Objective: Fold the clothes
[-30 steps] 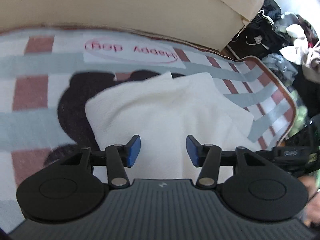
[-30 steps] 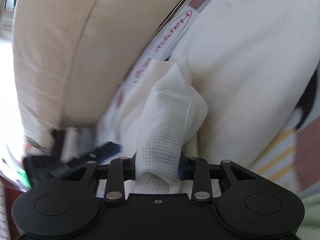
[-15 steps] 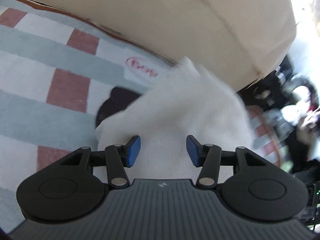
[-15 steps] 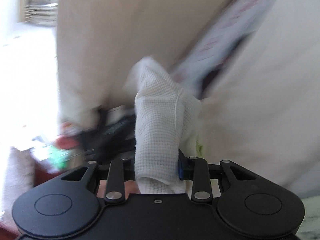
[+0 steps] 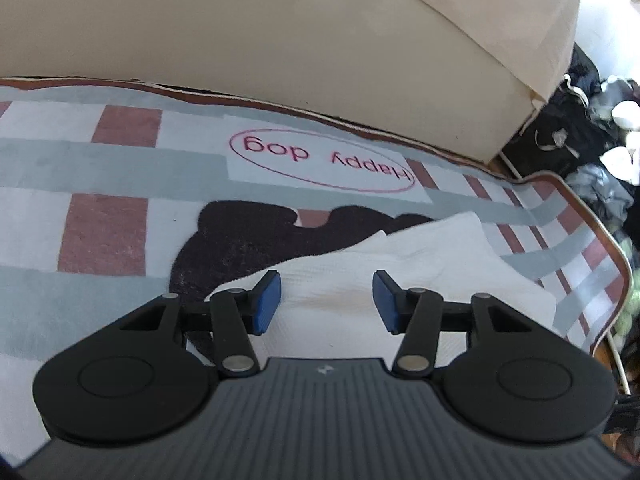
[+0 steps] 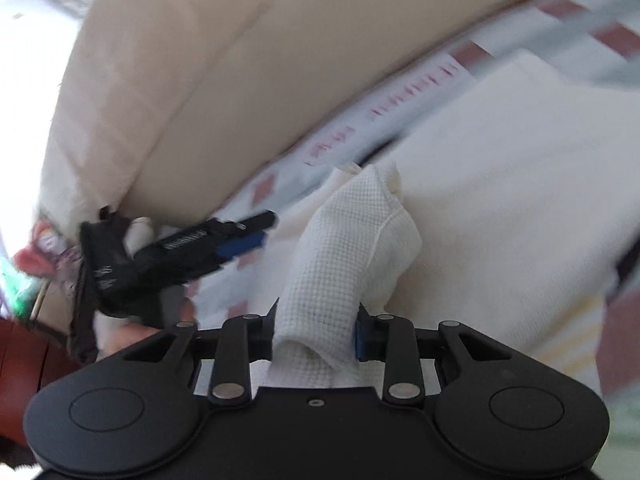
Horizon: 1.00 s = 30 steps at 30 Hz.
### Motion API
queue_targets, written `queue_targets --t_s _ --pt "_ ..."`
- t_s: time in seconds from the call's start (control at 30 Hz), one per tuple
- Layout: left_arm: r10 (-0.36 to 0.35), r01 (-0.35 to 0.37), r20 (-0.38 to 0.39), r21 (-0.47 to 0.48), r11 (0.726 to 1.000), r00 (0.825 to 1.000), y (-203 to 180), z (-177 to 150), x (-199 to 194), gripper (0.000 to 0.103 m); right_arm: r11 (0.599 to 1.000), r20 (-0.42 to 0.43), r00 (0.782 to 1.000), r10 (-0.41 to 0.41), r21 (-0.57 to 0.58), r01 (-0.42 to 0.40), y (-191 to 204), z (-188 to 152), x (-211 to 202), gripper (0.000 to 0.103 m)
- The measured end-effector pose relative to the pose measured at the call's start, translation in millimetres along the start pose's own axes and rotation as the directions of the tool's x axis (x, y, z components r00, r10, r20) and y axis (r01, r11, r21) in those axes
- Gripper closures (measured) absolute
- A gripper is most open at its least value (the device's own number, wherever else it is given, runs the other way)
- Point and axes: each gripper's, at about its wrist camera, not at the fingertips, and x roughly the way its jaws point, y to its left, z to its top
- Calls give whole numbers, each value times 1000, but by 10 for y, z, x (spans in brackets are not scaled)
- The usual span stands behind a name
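Currently right gripper (image 6: 316, 340) clamps bunched corner of white garment (image 5: 420, 276); left gripper (image 5: 326, 300) open, empty, poised over garment's near edge.

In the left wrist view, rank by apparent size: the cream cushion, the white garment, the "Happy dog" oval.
1. cream cushion
2. white garment, partly hidden by the left gripper
3. "Happy dog" oval
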Motion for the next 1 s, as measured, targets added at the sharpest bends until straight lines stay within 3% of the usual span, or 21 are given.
queue_targets --t_s 0.03,0.1,0.17,0.27,0.37,0.43,0.5,0.57,0.63,0.67,0.73,0.8,0.87,1.0 --pt "75 -76 31 27 997 997 -23 -10 9 52 1000 4 1000 -26 -16 26 -11 18 -16 66" --pt "204 -207 36 88 974 978 -62 -23 93 51 996 14 997 -77 -48 77 -34 54 -47 47" --pt "172 -170 -10 75 983 985 -24 -17 111 53 988 26 992 -127 -80 129 -57 90 -78 42" --pt "71 -70 -6 77 995 997 -97 20 -28 53 971 46 978 -201 -125 205 -91 144 -125 38" --pt "40 -40 4 228 973 999 -344 12 -111 56 939 55 969 -240 -239 246 7 129 -112 38" --pt "-59 69 -42 269 961 997 -433 -16 -91 59 902 53 968 -245 -354 247 154 77 -66 38" --pt "-166 191 -122 238 952 978 -472 -16 11 62 852 52 967 -250 -464 245 302 25 -21 38" --pt "-136 201 -255 247 948 957 -568 -9 254 61 789 51 966 -255 -567 238 450 -27 25 39" --pt "-13 113 -293 326 939 956 -667 -23 463 64 715 50 964 -260 -662 227 598 -80 70 39" --pt "-7 100 -288 309 946 958 -655 -2 516 64 696 36 962 -269 -683 220 616 -95 139 39" --pt "-7 82 -274 263 961 962 -617 47 610 64 693 11 952 -305 -683 230 548 -87 308 39" --pt "-38 81 -259 157 984 965 -491 91 663 64 734 -9 954 -299 -641 224 433 -23 351 39" --pt "-47 78 -238 125 989 970 -429 110 683 65 771 -22 960 -278 -601 210 341 19 321 39" --pt "-20 33 -157 85 996 987 -375 131 685 66 765 -26 959 -282 -609 208 288 -12 229 39"
